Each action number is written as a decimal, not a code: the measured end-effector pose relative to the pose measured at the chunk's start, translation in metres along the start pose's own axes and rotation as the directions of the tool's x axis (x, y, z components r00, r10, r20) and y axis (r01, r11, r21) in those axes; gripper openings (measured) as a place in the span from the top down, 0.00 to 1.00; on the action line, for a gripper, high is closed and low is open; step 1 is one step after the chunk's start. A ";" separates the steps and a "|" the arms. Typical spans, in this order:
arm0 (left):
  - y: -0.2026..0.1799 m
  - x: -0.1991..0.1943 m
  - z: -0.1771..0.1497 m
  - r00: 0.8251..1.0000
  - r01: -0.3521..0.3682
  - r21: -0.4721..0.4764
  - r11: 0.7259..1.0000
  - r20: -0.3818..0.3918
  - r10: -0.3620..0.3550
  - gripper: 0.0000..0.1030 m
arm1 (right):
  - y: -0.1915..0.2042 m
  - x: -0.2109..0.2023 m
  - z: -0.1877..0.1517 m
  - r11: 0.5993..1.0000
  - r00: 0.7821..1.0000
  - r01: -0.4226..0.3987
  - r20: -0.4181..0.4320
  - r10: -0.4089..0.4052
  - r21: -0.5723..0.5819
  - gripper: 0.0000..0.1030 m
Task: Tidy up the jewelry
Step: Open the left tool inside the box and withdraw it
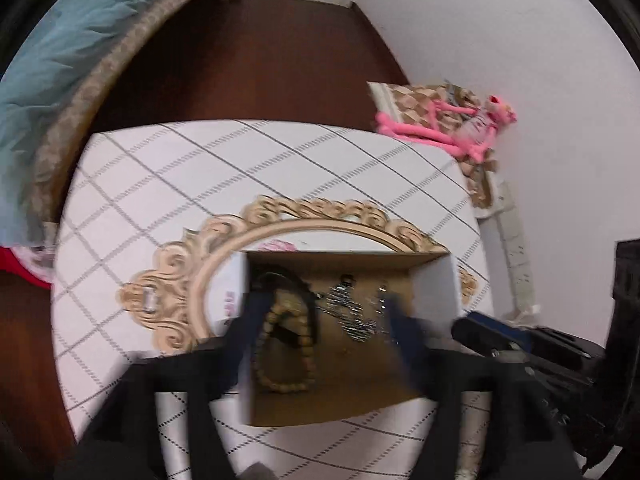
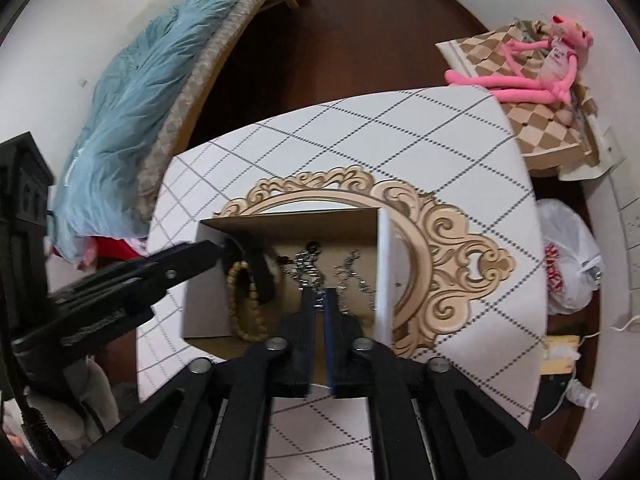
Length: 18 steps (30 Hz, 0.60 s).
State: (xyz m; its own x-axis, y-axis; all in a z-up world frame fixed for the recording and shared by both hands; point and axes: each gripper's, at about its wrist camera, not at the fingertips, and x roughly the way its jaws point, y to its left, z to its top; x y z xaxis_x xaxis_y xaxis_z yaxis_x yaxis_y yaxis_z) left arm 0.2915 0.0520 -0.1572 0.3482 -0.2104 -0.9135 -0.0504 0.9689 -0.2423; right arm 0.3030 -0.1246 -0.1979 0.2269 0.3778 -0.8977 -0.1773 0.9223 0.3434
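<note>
- Left wrist view looks down into an open cardboard box point(image 1: 352, 344) sitting on a white table point(image 1: 168, 184) with a grey diamond grid and an ornate beige oval printed on it.
- The left gripper point(image 1: 320, 320) has its two blue-padded fingers spread wide over the box, nothing held between them; the picture is blurred around the fingers.
- A wooden bead bracelet point(image 1: 280, 356) lies on the box floor just inside the left-hand finger, with a dark strap point(image 1: 292, 284) beyond it, near that finger's tip.
- A silver chain point(image 1: 352, 312) lies in a loose heap between the two fingers, nearer the right-hand one.
- The right gripper point(image 1: 492, 336) enters this view from beyond the right-hand finger, at the box's edge.
- Right wrist view shows the right gripper point(image 2: 319, 300) with its fingers drawn close, a narrow slit between them, pinching a silver chain point(image 2: 310, 270) at their tips inside the cardboard box point(image 2: 288, 228).
- A second bit of silver chain point(image 2: 352, 276) lies just right of the tips.
- The wooden bead bracelet point(image 2: 244, 304) and dark strap point(image 2: 260, 272) lie left of the jaws, where the left gripper point(image 2: 212, 256) reaches over the box wall.
- A pink plush toy point(image 2: 536, 68) lies far ahead to the right, a blue blanket point(image 2: 136, 96) far ahead to the left.
</note>
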 end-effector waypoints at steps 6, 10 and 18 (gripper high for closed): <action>0.012 -0.016 -0.009 0.989 -0.130 0.003 0.991 0.078 0.130 0.13 | 0.009 -0.009 -0.003 0.992 0.992 0.117 0.048 -0.114 -0.051 0.34; 0.015 -0.020 -0.025 0.964 -0.242 0.019 0.970 0.122 0.238 0.03 | 0.011 -0.007 -0.014 0.964 0.966 0.254 0.074 -0.249 -0.073 0.05; 0.019 -0.010 -0.051 0.942 -0.318 0.028 0.948 0.124 0.313 0.00 | 0.005 0.004 -0.035 0.919 0.918 0.391 0.101 -0.384 -0.052 0.01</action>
State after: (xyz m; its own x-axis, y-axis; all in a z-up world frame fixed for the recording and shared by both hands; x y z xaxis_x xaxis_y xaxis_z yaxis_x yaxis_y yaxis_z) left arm 0.2397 0.0660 -0.1690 0.4286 0.1209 -0.8954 -0.1319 0.9888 0.0704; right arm 0.2696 -0.1210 -0.2089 0.3733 0.0006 -0.9277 -0.1244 0.9910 -0.0494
